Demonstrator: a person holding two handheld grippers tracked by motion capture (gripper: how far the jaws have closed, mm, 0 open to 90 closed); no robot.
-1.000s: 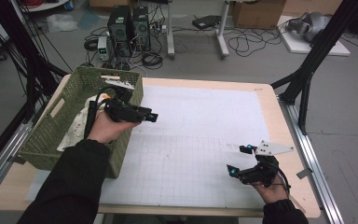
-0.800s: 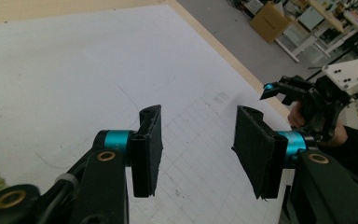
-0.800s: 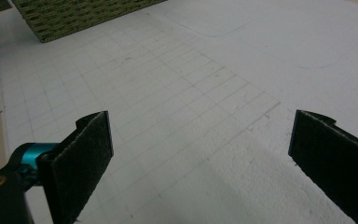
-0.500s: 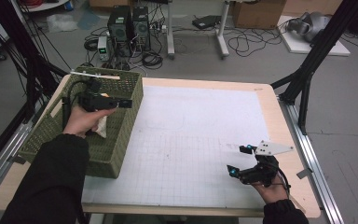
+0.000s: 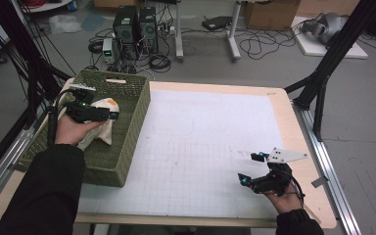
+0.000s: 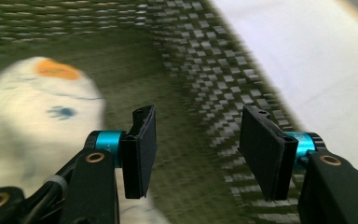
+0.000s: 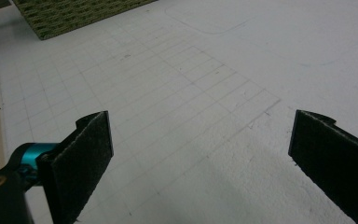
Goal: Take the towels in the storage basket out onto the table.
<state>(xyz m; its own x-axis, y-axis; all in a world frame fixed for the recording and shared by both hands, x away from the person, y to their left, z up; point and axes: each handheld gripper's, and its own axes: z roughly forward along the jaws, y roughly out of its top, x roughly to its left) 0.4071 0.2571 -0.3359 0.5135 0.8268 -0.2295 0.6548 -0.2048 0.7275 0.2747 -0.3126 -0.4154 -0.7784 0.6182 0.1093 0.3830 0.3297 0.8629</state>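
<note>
Left gripper view shows the left tongs inside the green basket, jaws apart and just been opening with nothing between them, the white soft toy lying just beside their left jaw, while the right tongs hover wide apart over the tabletop.

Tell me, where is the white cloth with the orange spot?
The cloth lies inside the green basket at the table's left in the high view, just under the left tongs, whose jaws hold nothing.
</note>
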